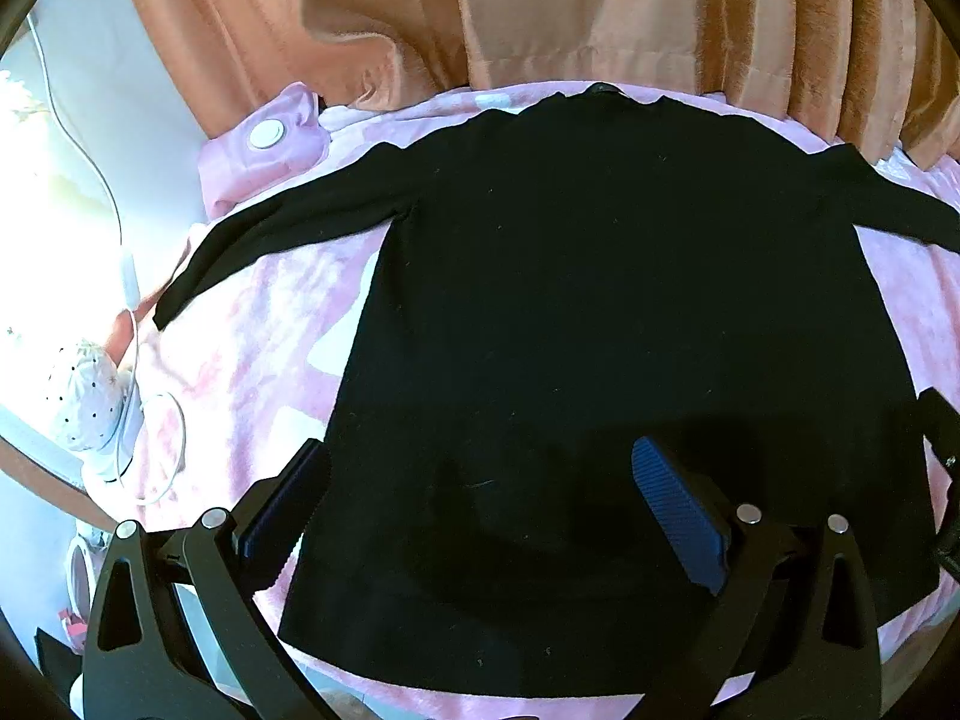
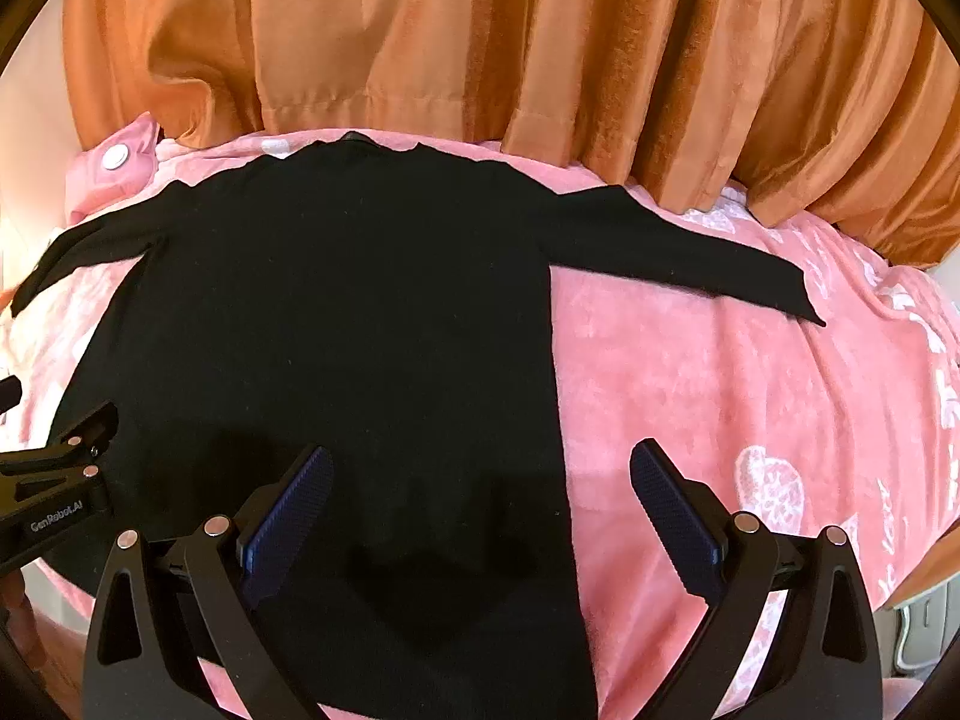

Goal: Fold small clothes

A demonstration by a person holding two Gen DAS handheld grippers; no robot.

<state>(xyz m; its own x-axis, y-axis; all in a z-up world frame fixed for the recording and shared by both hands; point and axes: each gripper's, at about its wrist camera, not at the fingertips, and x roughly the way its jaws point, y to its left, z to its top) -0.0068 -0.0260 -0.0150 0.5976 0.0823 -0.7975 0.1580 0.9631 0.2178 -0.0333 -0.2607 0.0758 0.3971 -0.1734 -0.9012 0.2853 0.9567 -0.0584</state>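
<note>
Right now a black long-sleeved top (image 2: 336, 312) lies spread flat on a pink fleece blanket (image 2: 750, 390), neckline toward the far edge and both sleeves stretched out to the sides. Its knit looks fine and matte, with a few specks of lint and a faint ribbing along the hem nearest me. The blanket is plush, with paler, whitish patterns that I cannot read as words.

Over the hem hang both tongs, jaws spread wide and grasping nothing. The left gripper (image 1: 480, 510) sits above the left part of the hem, one blue ribbed pad (image 1: 675, 510) over the black cloth and the other at the garment's side edge. The right gripper (image 2: 480, 510) straddles the right side edge, one finger over the top and one over bare blanket. From the right-hand camera the left tool's black body shows at the edge, printed "GenRobot.AI" (image 2: 57, 517).

Behind the bed hang orange curtains (image 2: 480, 42), heavy and velvety, their folds resting on the blanket's far side. Off the left corner sits a pink cushion-like thing with a round white button (image 1: 267, 133), and beyond the left edge a white cable (image 1: 129, 360) trails past a white polka-dotted cloth (image 1: 90, 396).
</note>
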